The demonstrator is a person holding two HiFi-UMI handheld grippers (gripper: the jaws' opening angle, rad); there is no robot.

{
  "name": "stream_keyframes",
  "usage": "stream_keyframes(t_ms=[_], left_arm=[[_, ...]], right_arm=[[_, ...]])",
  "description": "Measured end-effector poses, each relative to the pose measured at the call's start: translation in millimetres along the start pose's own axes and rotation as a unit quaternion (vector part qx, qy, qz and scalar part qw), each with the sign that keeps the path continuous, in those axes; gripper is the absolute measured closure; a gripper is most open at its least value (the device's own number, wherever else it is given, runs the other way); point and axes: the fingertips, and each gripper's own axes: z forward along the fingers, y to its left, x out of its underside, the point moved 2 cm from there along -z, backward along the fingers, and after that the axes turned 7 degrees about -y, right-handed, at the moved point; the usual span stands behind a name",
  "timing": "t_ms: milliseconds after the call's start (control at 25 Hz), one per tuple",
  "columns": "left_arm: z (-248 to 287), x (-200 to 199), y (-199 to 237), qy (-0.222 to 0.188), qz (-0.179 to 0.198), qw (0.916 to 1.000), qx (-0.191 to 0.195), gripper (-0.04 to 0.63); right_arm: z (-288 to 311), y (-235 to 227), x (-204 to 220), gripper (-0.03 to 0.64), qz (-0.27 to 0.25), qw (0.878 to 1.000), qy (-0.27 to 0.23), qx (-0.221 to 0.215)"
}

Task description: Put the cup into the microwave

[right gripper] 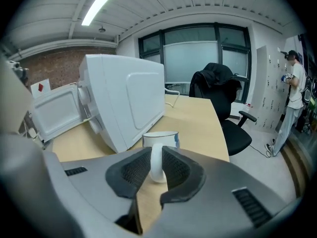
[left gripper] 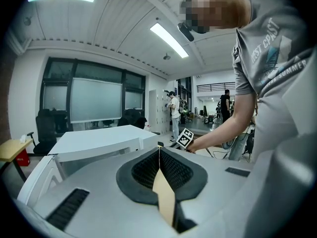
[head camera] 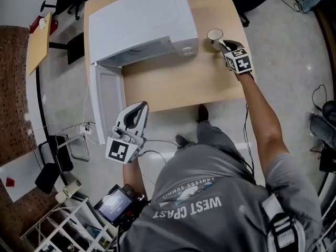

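Note:
A white cup point(head camera: 214, 35) stands on the wooden table point(head camera: 178, 83) just right of the white microwave point(head camera: 142, 20). My right gripper point(head camera: 220, 44) reaches it from the near side. In the right gripper view the cup point(right gripper: 161, 139) stands upright and its handle sits between the two pads, which press on it from both sides; my right gripper point(right gripper: 156, 166) is shut on it. The microwave point(right gripper: 124, 98) door point(right gripper: 57, 108) hangs open to the left. My left gripper point(head camera: 137, 109) hovers off the table's front edge beside the open door point(head camera: 107, 101), its jaws together with nothing in them point(left gripper: 159, 155).
A black office chair point(right gripper: 218, 98) stands past the table's far end. Cables and a shelf rack point(head camera: 79, 224) lie on the floor at lower left. The microwave point(left gripper: 99, 140) shows ahead in the left gripper view.

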Motion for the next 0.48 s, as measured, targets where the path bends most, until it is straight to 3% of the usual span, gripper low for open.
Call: stream_keyframes(t_ms=[280, 480], left_arm=[[-23.9, -1.8, -12.0, -0.012, 0.002, 0.9999, 0.006, 0.574], [-35.5, 6.5, -17.9, -0.011, -0.005, 0.9999, 0.004, 0.574]], right_arm=[[-26.2, 19.5, 2.5, 0.544, 0.009, 0.999, -0.032, 0.005], [-34.5, 25.4, 7.4, 0.543, -0.012, 0.998, -0.053, 0.018]])
